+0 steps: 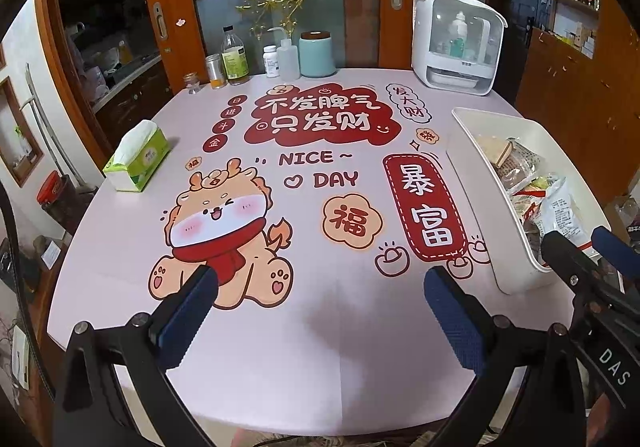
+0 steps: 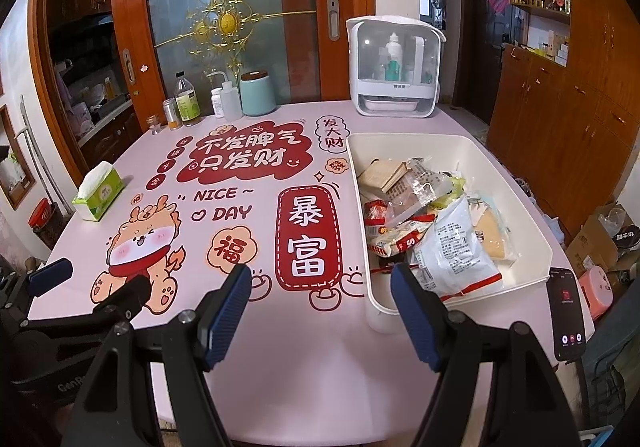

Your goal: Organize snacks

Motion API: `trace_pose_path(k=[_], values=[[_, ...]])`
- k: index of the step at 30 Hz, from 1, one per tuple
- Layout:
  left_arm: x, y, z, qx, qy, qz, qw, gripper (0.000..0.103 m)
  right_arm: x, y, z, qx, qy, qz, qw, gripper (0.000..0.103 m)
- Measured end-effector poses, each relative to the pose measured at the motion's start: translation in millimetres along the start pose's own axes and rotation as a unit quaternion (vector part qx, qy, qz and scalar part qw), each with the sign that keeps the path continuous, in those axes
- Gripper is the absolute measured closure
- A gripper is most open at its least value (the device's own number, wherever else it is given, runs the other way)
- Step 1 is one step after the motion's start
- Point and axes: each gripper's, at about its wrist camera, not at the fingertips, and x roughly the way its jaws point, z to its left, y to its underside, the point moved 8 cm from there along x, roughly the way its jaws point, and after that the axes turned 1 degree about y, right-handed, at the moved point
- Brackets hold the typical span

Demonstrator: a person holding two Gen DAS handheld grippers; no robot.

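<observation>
Pink bench (image 2: 304, 359) with cartoon print, mostly bare. White bin (image 2: 532, 207) on its right side, stuffed with snack packets (image 2: 452, 243). Tissue box (image 2: 98, 191) far left. Left gripper (image 1: 320, 311) and right gripper (image 2: 320, 311) hovering near edge, fingers spread, pinching nothing.

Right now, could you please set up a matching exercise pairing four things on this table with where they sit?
Things:
1. tissue box
2. white bin
3. phone
4. mint canister

Places:
A. near right edge
B. far edge, by the bottles
C. left side
D. right side, filled with snacks

Pairs: 1-C, 2-D, 3-A, 4-B
</observation>
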Motion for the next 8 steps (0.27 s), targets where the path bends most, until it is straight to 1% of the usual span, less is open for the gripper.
trace_pose_path(k=[8], values=[[10.6, 1.2, 2.2, -0.005, 0.004, 0.015, 0.9999, 0.001, 7.0, 2.9, 1.7, -0.003, -0.001, 0.010, 1.000, 0.030]])
